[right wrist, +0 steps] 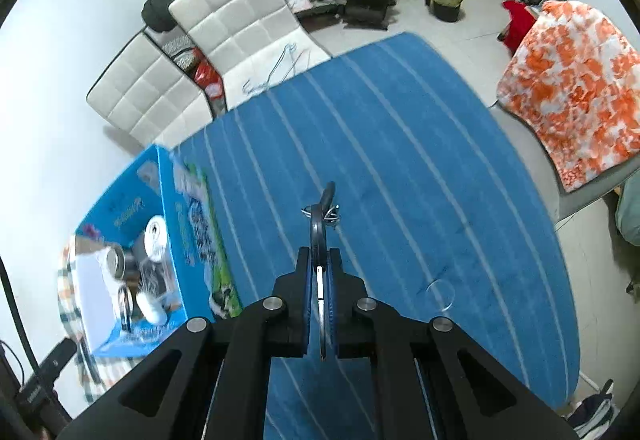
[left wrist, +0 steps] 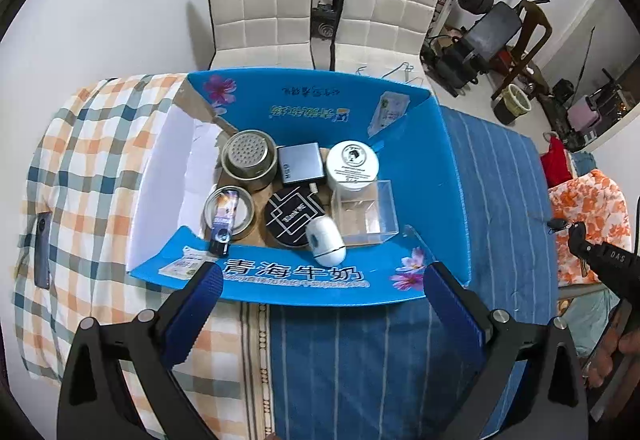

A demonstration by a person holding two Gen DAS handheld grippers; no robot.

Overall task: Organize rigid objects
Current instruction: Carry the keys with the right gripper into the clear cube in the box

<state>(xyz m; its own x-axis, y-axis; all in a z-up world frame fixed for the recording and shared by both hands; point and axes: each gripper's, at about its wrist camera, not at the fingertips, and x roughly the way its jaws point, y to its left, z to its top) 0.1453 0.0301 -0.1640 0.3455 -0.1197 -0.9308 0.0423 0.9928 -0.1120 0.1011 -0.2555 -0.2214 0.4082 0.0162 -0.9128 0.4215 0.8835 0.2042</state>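
Right gripper (right wrist: 319,260) angled steeply down over blue cloth (right wrist: 400,160), clamped on keys (right wrist: 320,224), left gripper (left wrist: 322,280) spread wide, empty, above box (left wrist: 440,160).

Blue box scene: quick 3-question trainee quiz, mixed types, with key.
1. True or false: the left tool is shut on the white mouse.
2. What does the right tool grip? A) clear box B) key with ring C) steel cup
3. Fill in: the clear box sits inside the ____ box.

Key: 1 false, it is open and empty, and the mouse lies in the box; 2 B, the key with ring; 3 blue.
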